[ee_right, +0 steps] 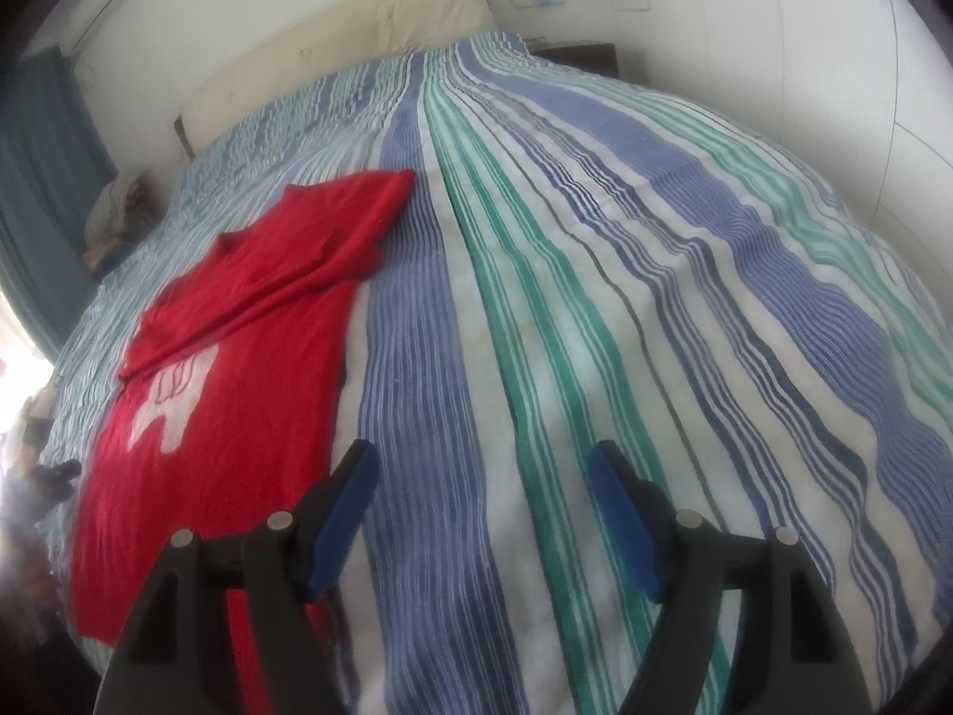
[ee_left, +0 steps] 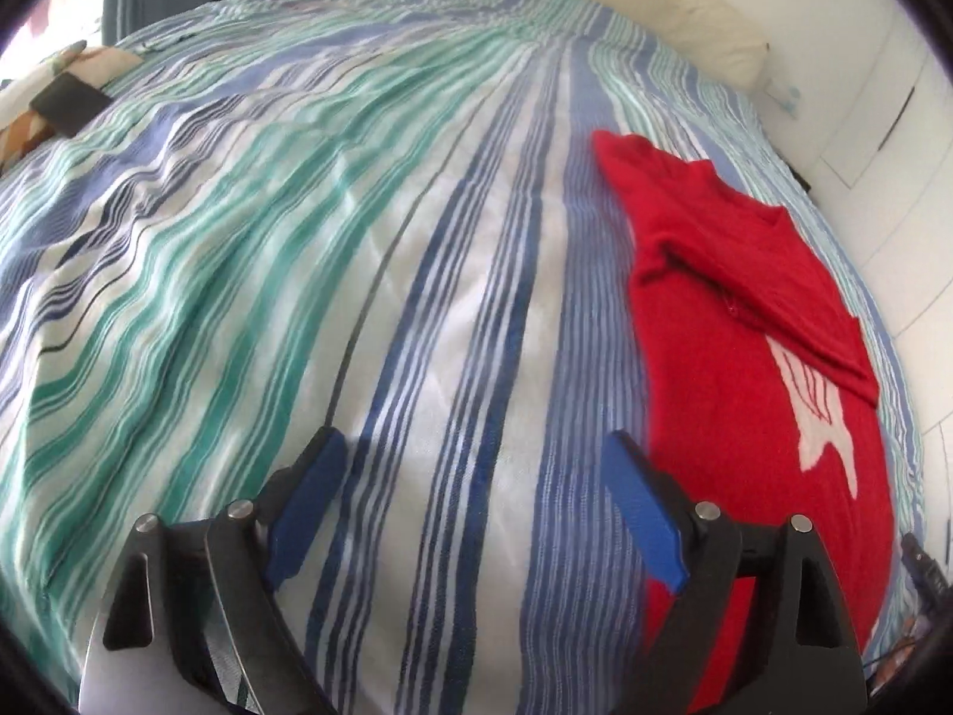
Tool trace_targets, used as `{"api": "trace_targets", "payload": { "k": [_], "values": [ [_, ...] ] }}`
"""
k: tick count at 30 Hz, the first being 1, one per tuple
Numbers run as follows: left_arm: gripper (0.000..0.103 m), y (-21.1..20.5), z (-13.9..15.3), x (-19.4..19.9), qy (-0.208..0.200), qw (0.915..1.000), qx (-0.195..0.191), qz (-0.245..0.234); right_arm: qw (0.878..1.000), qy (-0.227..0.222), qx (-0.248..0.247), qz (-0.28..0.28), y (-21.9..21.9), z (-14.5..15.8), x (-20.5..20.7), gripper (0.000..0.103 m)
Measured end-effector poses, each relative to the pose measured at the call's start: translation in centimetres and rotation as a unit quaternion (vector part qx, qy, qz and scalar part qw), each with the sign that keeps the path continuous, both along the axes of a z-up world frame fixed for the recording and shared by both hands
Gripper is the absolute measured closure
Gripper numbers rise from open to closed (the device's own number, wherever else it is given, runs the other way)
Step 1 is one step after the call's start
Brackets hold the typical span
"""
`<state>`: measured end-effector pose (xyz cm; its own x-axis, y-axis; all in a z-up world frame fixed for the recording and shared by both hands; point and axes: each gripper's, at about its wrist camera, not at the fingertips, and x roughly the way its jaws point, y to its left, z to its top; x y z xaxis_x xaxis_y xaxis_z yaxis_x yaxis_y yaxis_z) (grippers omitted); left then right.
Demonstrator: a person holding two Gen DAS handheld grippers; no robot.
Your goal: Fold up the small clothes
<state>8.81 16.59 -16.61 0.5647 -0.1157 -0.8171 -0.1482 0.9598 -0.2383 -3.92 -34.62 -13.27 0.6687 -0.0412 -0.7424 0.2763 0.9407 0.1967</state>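
red top on a striped bed, both tools empty

a red top (ee_left: 732,369) with a white print (ee_left: 825,417) lies flat on the striped bedspread (ee_left: 357,238), one sleeve (ee_left: 768,292) folded across its chest. the left hand-held gripper (ee_left: 470,459) hangs just beside the top's edge, blue pads (ee_left: 640,512) spread wide, only bedspread between them. the right hand-held gripper (ee_right: 482,465) is likewise spread over bare bedspread on the top's other side, holding nothing. a cream headboard (ee_right: 357,30) stands at the far end of the bed.
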Motion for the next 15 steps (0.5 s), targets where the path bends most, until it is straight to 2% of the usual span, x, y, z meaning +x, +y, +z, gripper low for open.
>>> {"api": "trace_targets", "payload": {
  "k": [3, 5, 9, 12, 15],
  "values": [
    [0.014, -0.8, 1.4, 0.2, -0.022, 0.9991, 0.022, -0.027, 1.000, 0.012, -0.011, -0.013, -0.2, -0.5, -0.4, 0.030],
    [0.014, -1.1, 1.5, 0.2, -0.023, 0.9981, 0.040, -0.041, 1.000, 0.015, -0.013, -0.018, -0.1, -0.7, -0.4, 0.030],
    [0.014, -1.0, 1.7, -0.1, -0.010, 0.9981, 0.027, -0.055, 0.999, 0.022, -0.025, -0.005, 0.6, -1.1, 0.1, 0.030],
    [0.014, -2.2, 3.1, 0.7, -0.022, 0.9945, 0.016, -0.101, 0.999, 0.028, -0.029, 0.002, 0.9, -1.4, 0.3, 0.028],
    [0.014, -4.7, 3.6, 3.4, -0.003, 0.9870, 0.043, -0.155, 0.999, 0.026, -0.020, 0.001, 0.7, -1.6, 0.3, 0.027]
  ]
}}
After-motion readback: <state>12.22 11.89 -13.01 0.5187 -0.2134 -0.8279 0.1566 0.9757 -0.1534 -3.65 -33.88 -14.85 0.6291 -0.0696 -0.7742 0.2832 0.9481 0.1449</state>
